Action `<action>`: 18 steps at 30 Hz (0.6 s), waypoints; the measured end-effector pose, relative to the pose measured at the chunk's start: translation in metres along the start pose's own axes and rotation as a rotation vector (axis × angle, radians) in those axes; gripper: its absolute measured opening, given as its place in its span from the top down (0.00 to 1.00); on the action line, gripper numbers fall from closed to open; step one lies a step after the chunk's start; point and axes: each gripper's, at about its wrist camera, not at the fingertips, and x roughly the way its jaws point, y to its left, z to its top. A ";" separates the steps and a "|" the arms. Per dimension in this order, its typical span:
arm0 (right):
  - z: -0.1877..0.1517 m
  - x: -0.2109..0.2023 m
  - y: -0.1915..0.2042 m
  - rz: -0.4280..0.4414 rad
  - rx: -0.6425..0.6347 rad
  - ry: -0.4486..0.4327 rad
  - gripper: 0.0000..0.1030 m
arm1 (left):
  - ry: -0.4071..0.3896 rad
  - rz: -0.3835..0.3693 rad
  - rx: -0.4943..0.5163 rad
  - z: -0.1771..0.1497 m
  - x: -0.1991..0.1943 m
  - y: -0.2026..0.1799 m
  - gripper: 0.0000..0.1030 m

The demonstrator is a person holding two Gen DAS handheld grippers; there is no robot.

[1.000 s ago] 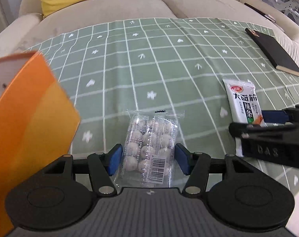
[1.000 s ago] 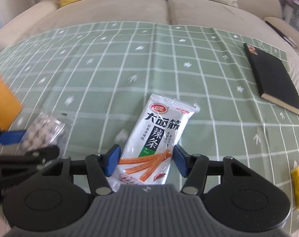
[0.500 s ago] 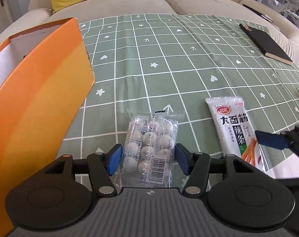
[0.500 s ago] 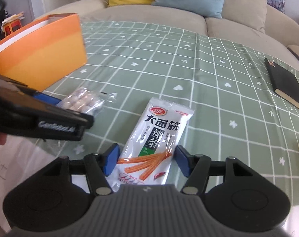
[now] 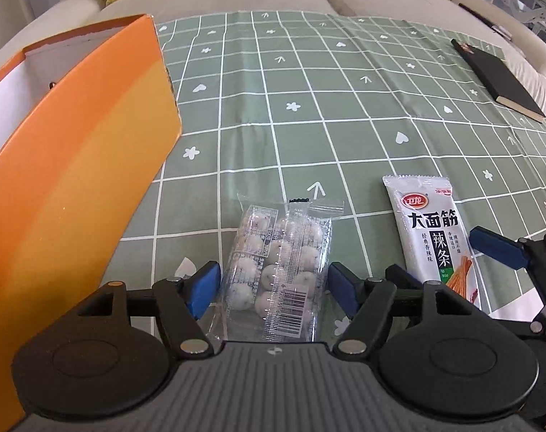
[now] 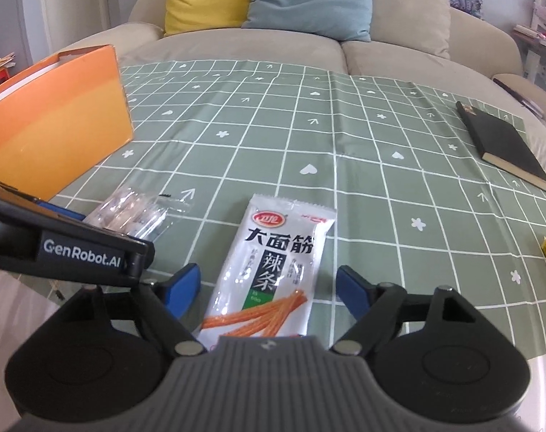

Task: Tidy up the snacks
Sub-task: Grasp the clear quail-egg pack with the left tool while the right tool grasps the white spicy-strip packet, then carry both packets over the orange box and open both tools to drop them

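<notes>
The green checked cloth tabletop [image 5: 345,115] fills both views, one tall orange cardboard box [image 5: 67,180] at the left. One white spicy-strip packet [image 6: 273,262] lies bottom centre between the released right tool [image 6: 267,288], whose jaws have just been opening. One clear packet of round sweets [image 5: 278,277] lies likewise inside the released, just-widened left tool [image 5: 273,288]. Judged: both packets await gripping, then boxing.
</notes>
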 end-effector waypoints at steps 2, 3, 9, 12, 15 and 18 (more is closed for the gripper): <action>0.000 -0.001 0.000 -0.002 -0.003 -0.014 0.46 | 0.008 -0.009 -0.001 0.001 0.000 -0.001 0.29; 0.001 -0.002 0.001 0.000 -0.007 -0.014 0.47 | 0.008 -0.008 0.000 0.002 0.000 -0.001 0.32; 0.005 -0.002 0.000 0.000 -0.011 0.009 0.51 | -0.014 0.000 -0.008 -0.001 -0.003 -0.002 0.39; 0.007 -0.004 0.000 -0.016 -0.015 0.030 0.52 | -0.017 -0.017 -0.033 -0.002 -0.008 0.001 0.39; 0.011 -0.009 -0.003 -0.030 -0.002 0.044 0.53 | -0.038 -0.046 -0.063 -0.002 -0.021 0.007 0.39; 0.015 -0.017 -0.006 -0.039 0.010 0.043 0.53 | -0.068 -0.049 -0.065 0.000 -0.037 0.011 0.39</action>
